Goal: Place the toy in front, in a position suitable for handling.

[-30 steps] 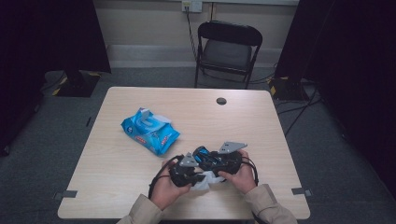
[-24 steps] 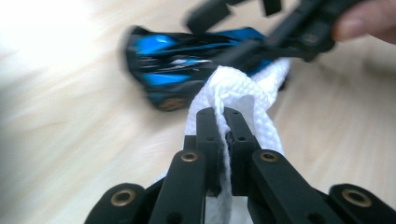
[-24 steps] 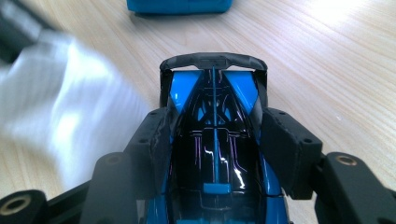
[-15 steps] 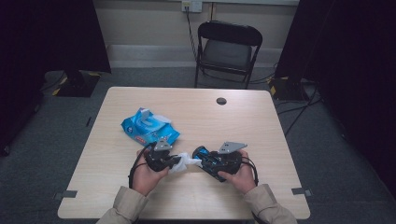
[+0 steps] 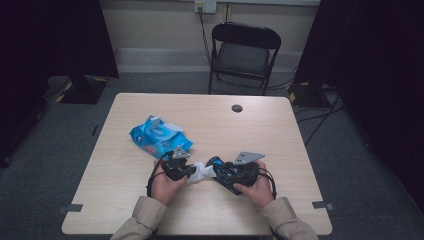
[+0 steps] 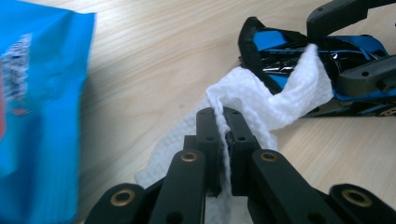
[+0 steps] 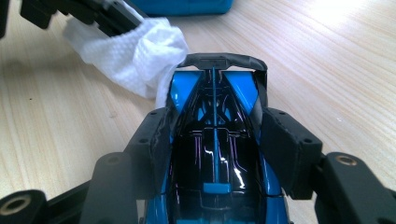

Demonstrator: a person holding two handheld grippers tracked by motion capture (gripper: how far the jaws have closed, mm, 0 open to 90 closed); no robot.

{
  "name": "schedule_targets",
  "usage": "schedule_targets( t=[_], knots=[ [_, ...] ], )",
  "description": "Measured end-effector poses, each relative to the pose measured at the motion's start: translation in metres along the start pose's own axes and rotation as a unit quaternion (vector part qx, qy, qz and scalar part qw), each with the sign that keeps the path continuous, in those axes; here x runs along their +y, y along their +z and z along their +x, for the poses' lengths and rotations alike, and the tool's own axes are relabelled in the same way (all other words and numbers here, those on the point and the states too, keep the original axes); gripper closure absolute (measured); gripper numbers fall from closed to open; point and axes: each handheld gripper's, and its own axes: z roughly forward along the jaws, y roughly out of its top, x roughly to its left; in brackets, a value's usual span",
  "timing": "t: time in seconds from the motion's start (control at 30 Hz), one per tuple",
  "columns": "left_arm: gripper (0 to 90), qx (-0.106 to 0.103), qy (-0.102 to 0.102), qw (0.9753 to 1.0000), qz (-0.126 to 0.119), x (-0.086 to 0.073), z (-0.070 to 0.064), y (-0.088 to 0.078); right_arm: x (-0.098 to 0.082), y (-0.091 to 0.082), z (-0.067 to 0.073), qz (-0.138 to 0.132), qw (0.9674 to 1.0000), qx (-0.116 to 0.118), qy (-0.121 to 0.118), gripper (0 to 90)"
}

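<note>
Your left claw (image 6: 223,122) is pinching the white wipe (image 6: 261,100) tight, its free end draped against the blue toy car (image 7: 215,154). Your right claw (image 7: 215,135) clamps that car's sides, near the surface's (image 5: 280,130) front edge. Wipe pack (image 5: 160,136) sits far-left.

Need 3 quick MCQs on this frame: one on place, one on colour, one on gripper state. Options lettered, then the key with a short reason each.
1. Where does the wipes pack lie on the table?
A. Left of middle, beyond the left gripper
B. At the right edge
C. Under the chair

2. What colour is the wipe?
A. Blue
B. White
C. Yellow

3. What does the right gripper do?
A. Hangs open over bare table
B. Clamps the wipe
C. Grips the toy car by its sides

Key: 1 A, the high view shows it there. 2 B, white cloth pinched in the left gripper. 3 C, the jaws press on both flanks of the blue and black body.
</note>
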Motion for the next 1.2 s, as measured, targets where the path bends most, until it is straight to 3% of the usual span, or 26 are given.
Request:
schedule_targets(
  t=[0.27, 0.7, 0.83, 1.2],
  knots=[
    [86.6, -0.014, 0.012, 0.9998, 0.008, 0.003, -0.015, 0.013, -0.001, 0.000, 0.000, -0.002, 1.0000, 0.001, 0.001, 43.3],
    [86.7, -0.021, 0.024, 0.9994, 0.014, -0.001, -0.026, 0.010, 0.000, 0.000, 0.000, -0.001, 1.0000, -0.001, 0.000, 43.3],
    [86.7, -0.040, 0.034, 0.9984, 0.019, -0.003, -0.036, 0.011, 0.000, 0.000, 0.000, -0.001, 1.0000, -0.001, 0.000, 43.3],
    [86.6, -0.056, 0.054, 0.9967, 0.020, -0.003, -0.056, 0.019, 0.000, 0.000, 0.000, -0.002, 1.0000, -0.001, 0.000, 43.3]
  ],
)
